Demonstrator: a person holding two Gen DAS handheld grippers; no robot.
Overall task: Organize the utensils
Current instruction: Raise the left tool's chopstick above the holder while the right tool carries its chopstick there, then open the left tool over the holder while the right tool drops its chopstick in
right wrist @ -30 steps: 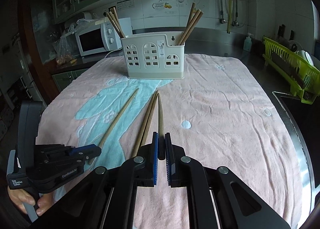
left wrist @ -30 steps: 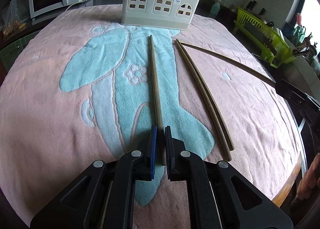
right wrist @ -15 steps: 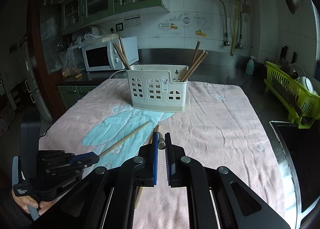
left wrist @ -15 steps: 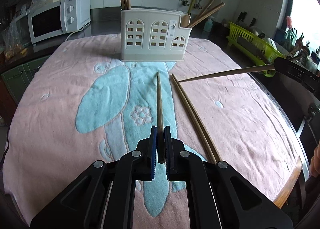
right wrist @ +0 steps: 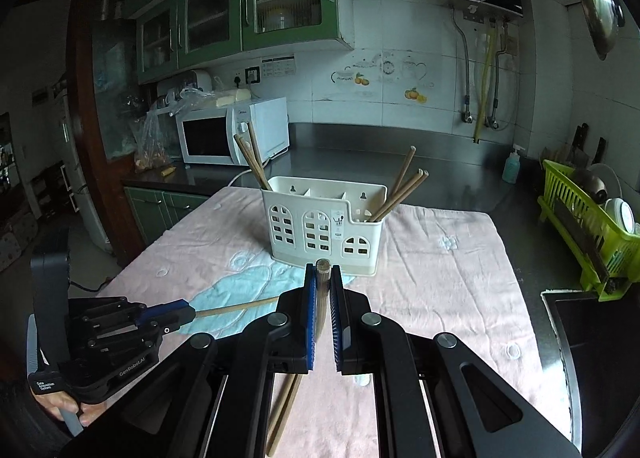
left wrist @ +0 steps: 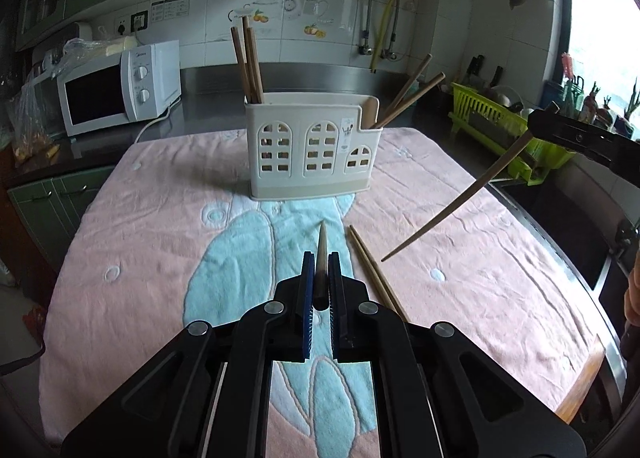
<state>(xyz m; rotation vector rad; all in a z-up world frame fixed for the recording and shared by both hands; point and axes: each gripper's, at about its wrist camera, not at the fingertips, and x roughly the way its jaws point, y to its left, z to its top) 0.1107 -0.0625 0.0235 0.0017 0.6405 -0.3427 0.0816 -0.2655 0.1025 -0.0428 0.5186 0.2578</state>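
A cream utensil holder stands at the far side of the pink towel, with chopsticks in its left and right compartments. My left gripper is shut on a wooden chopstick, held off the towel and pointing toward the holder. My right gripper is shut on another chopstick, which hangs tip down in the left wrist view. Two chopsticks lie side by side on the towel, also visible under my right gripper.
A pink towel with a blue pattern covers the table. A white microwave stands at the back left. A green dish rack sits at the right. A dark sink lies beyond the towel's right edge.
Both grippers have lifted their chopsticks off the towel and risen. The right chopstick has swung from nearly level to a steep downward tilt. The two loose chopsticks have not moved.
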